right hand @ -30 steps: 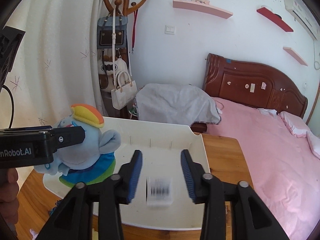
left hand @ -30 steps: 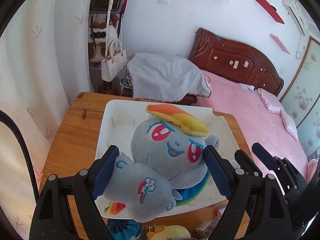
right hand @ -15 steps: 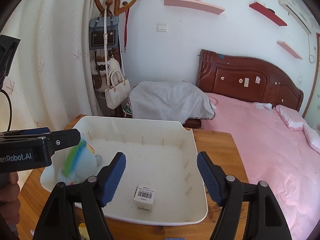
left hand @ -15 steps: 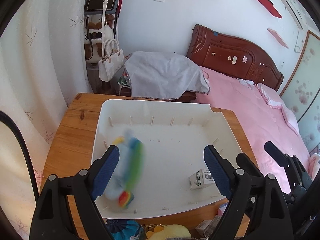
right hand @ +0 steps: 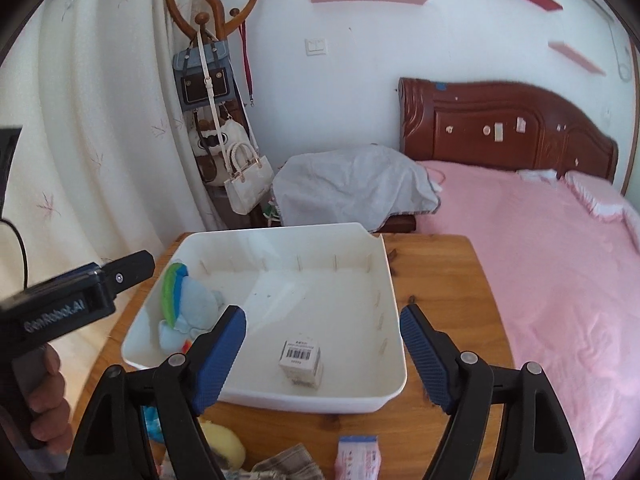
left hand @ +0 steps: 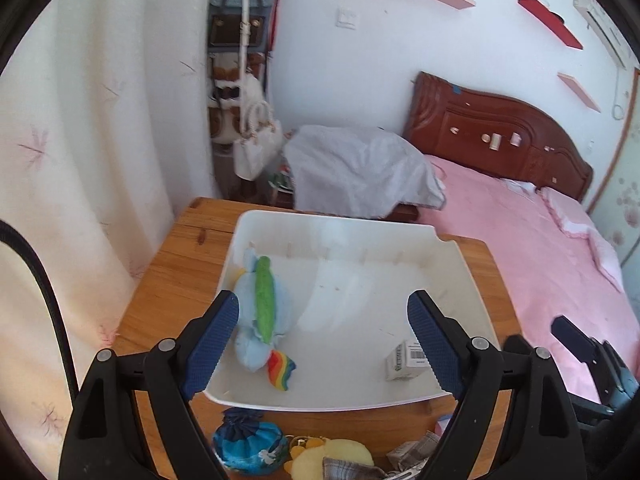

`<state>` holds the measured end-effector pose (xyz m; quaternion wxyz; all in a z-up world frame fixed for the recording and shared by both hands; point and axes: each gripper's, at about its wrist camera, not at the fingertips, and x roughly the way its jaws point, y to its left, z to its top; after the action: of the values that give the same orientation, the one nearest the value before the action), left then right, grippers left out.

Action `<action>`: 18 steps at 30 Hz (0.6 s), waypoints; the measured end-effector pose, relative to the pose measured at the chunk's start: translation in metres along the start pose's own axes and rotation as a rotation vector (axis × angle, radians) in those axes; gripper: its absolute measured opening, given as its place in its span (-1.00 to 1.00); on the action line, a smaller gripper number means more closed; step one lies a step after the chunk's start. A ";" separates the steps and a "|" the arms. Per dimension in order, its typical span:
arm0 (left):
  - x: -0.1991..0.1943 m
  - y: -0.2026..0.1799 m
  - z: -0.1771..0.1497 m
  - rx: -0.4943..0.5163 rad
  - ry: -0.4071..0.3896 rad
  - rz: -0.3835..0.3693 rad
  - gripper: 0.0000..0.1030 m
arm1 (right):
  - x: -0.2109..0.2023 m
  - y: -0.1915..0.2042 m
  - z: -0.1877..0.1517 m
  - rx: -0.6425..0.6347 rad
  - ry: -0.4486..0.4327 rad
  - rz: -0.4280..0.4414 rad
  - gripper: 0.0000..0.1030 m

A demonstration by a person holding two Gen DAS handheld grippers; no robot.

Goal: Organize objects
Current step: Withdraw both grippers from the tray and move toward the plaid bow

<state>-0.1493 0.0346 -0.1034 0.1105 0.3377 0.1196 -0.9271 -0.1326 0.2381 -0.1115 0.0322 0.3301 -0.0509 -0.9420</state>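
Left gripper (left hand: 324, 334) and right gripper (right hand: 322, 350): both spread wide, gripping nothing, poised over the near rim of the white tray (right hand: 394, 292) on the wooden table (right hand: 440, 280). Inside the tray, blue plush pony (left hand: 260, 312) along the left wall, small barcoded box (right hand: 301, 364) near the right front corner, well apart. On the table nearer than the tray: blue pouch (left hand: 248, 446), yellow plush (left hand: 332, 456).

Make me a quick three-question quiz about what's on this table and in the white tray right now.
1. True or false: the left gripper holds the blue plush pony.
2. How many things lie in the white tray?
3. Where does the small barcoded box sit in the tray: A) far rim, B) near the front rim, C) on top of the pony?

Key
1. False; both the left and the right gripper are open and empty.
2. Two, the pony and the box.
3. B.
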 end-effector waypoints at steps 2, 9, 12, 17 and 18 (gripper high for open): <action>-0.007 -0.004 -0.006 -0.001 -0.021 0.038 0.72 | -0.006 -0.004 -0.002 0.018 0.001 0.021 0.59; -0.023 -0.018 -0.023 0.002 -0.040 0.119 0.72 | -0.023 -0.017 -0.012 0.006 0.012 0.072 0.59; -0.026 -0.027 -0.031 0.036 -0.035 0.197 0.72 | -0.028 -0.023 -0.017 0.005 0.021 0.097 0.59; -0.026 -0.035 -0.047 0.030 0.003 0.241 0.72 | -0.034 -0.032 -0.026 -0.004 0.027 0.122 0.59; -0.025 -0.037 -0.049 0.026 0.013 0.240 0.72 | -0.035 -0.033 -0.027 -0.005 0.029 0.125 0.59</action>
<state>-0.1115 0.0871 -0.1180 0.2153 0.3569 0.0670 -0.9065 -0.0896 0.2723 -0.1149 0.0927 0.3397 -0.0689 -0.9334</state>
